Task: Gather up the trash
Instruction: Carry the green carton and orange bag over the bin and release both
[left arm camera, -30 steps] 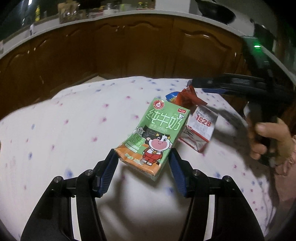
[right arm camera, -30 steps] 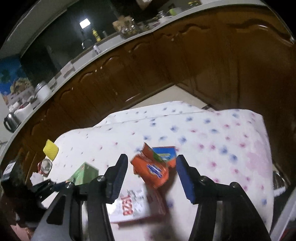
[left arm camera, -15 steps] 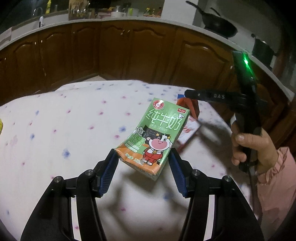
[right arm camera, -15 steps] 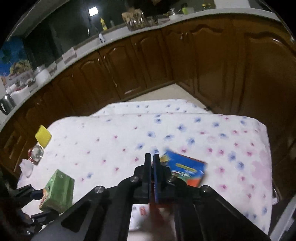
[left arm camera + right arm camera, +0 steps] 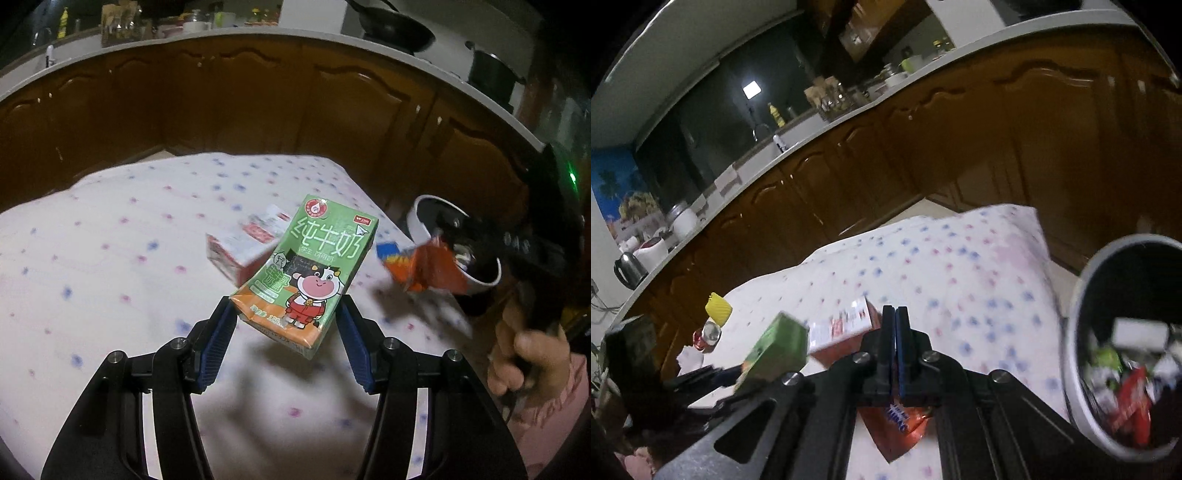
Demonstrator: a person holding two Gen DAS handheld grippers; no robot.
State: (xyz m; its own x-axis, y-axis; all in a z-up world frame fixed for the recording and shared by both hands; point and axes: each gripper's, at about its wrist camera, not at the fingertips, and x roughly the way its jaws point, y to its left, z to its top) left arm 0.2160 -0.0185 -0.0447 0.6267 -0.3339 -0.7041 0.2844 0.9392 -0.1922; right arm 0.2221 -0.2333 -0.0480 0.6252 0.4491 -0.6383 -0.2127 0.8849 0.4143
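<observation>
My left gripper is shut on a green milk carton with a cartoon cow and holds it above the spotted tablecloth. The carton also shows in the right wrist view. My right gripper is shut on an orange snack wrapper, which hangs below the jaws. In the left wrist view the wrapper hangs beside the white trash bin. The bin stands at the right and holds several wrappers. A red and white box lies on the table.
A yellow cup, a red can and crumpled paper sit at the table's far left end. Dark wooden cabinets curve round the table. The bin stands off the table's right edge.
My right gripper closed on the orange wrapper, lifted it off the table and carried it right, towards the bin. My left gripper kept the carton and swung right as well.
</observation>
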